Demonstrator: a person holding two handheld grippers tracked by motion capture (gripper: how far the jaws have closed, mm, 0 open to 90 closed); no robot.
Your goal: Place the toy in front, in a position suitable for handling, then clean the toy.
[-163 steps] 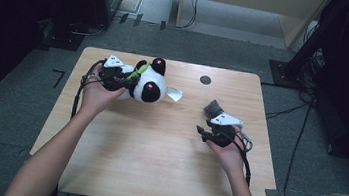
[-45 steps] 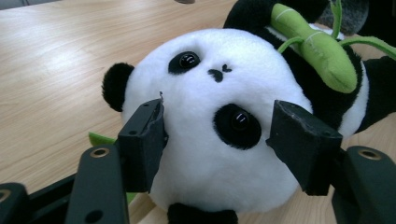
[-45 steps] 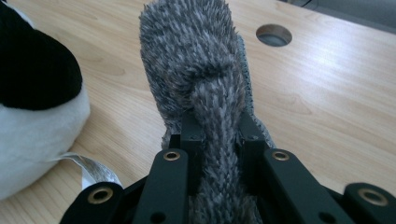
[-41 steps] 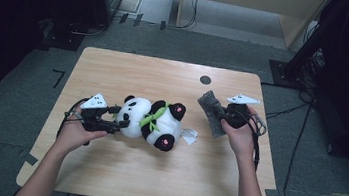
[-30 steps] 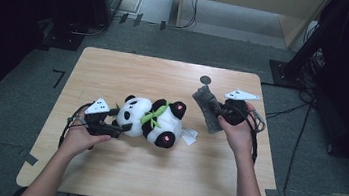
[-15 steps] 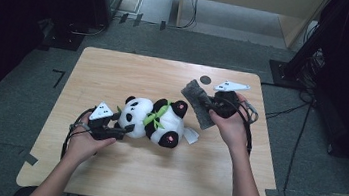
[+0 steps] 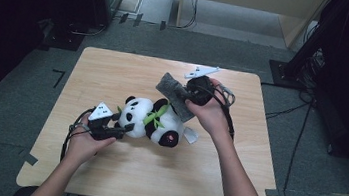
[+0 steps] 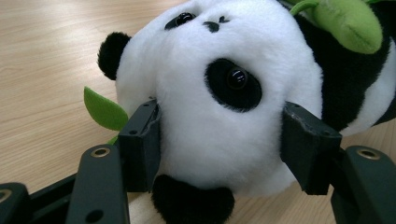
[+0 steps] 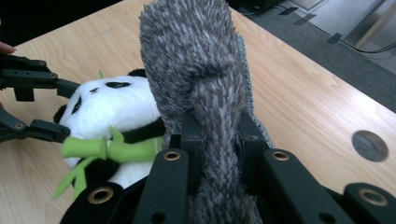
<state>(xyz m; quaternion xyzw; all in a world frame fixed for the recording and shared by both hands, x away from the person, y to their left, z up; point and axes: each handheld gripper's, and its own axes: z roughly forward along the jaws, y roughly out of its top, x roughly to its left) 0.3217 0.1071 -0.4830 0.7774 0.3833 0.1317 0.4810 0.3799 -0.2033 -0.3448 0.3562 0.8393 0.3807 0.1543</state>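
While the wooden table (image 7: 115,70) lies bare around them, 2 soft things meet near its middle. Largest is the plush panda (image 7: 152,120), lying on its side with its head toward the left and a green bamboo sprig (image 7: 156,117) across its chest. At that head, the left gripper (image 8: 219,140) has 1 jaw on each side of the white face; the jaws have just been closing, and the pads look to press into the fur at both cheeks. Over the panda's far right side, the right gripper (image 9: 218,135) is pinching a grey fuzzy cloth (image 7: 175,94) tightly between its pads, holding it above the toy's body. A white tag (image 7: 190,135) sticks out at the panda's near right.

Judging from this, the step in hand is steadying the panda's head while the cloth comes in. Next, the cloth probably has to come down onto the body, with the left grip kept firm so the toy does not roll.
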